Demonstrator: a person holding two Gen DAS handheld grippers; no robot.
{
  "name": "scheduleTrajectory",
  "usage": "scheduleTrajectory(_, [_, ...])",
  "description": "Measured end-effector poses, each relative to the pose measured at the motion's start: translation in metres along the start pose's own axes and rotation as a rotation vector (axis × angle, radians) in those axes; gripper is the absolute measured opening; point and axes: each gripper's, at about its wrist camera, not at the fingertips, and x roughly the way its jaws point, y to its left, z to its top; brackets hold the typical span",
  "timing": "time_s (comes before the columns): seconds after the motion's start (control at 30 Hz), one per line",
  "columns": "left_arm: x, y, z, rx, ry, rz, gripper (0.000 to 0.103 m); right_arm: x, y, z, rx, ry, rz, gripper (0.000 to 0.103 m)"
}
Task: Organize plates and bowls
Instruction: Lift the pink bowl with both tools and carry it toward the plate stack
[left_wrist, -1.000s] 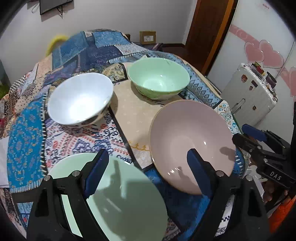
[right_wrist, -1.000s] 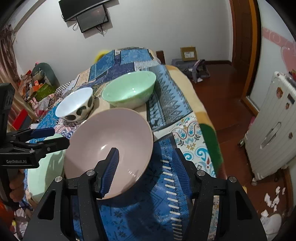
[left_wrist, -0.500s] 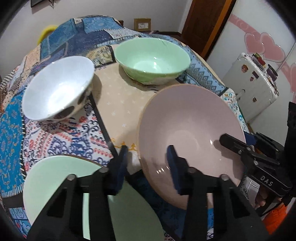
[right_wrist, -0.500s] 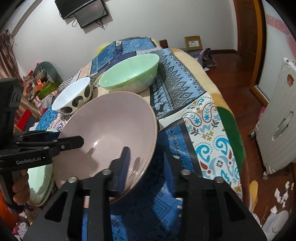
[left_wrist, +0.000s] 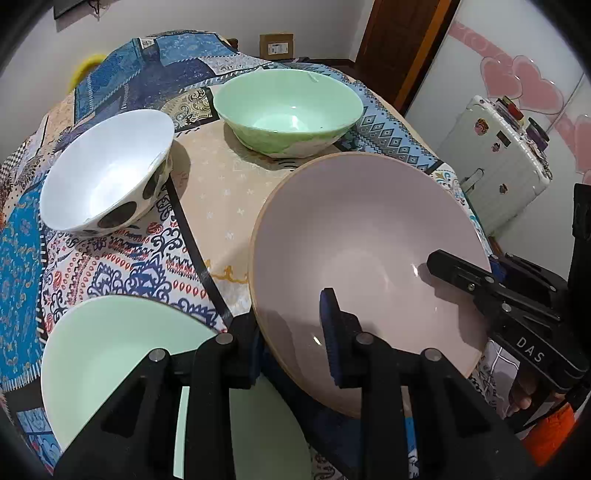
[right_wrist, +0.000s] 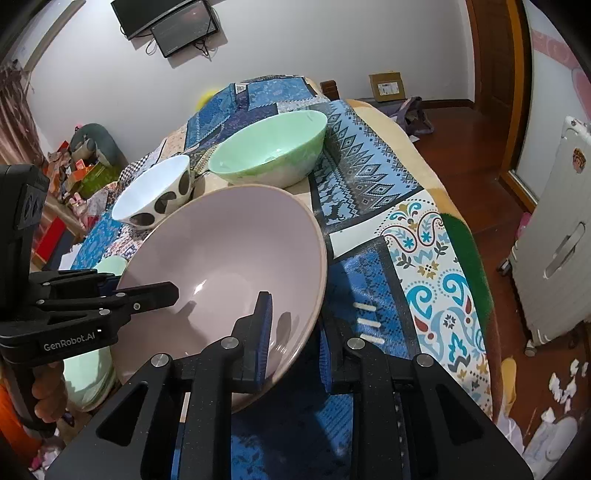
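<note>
White letters "DAS" are showing on the black body of the right gripper (left_wrist: 493, 275) beside the pink bowl (left_wrist: 369, 258), while "GenRobot.AI" is showing on the left gripper (right_wrist: 110, 284) at that bowl's other side.

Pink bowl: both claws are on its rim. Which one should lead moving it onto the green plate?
Left, probably. The left claw is shut on the pink bowl at the rim beside the green plate; the right claw is shut on the opposite rim, farther from it.
</note>
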Motion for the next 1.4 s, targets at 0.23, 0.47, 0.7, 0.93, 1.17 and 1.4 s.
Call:
scheduleTrajectory(0.23, [-0.023,-0.003,-0.008,-0.004,-0.031,-0.001,0.028,-0.020,0.013,0.003,-0.017,-0.038,0.005,0.020])
scheduleTrajectory(0.47, [-0.057,-0.004,-0.017,-0.008,-0.083,0.008,0.028,-0.036,0.029,0.007,-0.038,-0.085,0.019,0.020])
scheduleTrajectory(0.7, [-0.093,0.002,-0.026,-0.014,-0.140,0.028,0.028,-0.046,0.050,0.009,-0.071,-0.116,0.031,0.020])
scheduleTrajectory(0.93, [-0.122,0.015,-0.039,-0.039,-0.184,0.039,0.028,-0.050,0.074,0.010,-0.102,-0.137,0.052,0.020])
scheduleTrajectory(1.17, [-0.151,0.035,-0.056,-0.070,-0.230,0.063,0.028,-0.051,0.105,0.008,-0.144,-0.150,0.079,0.020])
scheduleTrajectory(1.4, [-0.181,0.060,-0.074,-0.107,-0.276,0.096,0.028,-0.048,0.139,0.005,-0.190,-0.153,0.112,0.020])
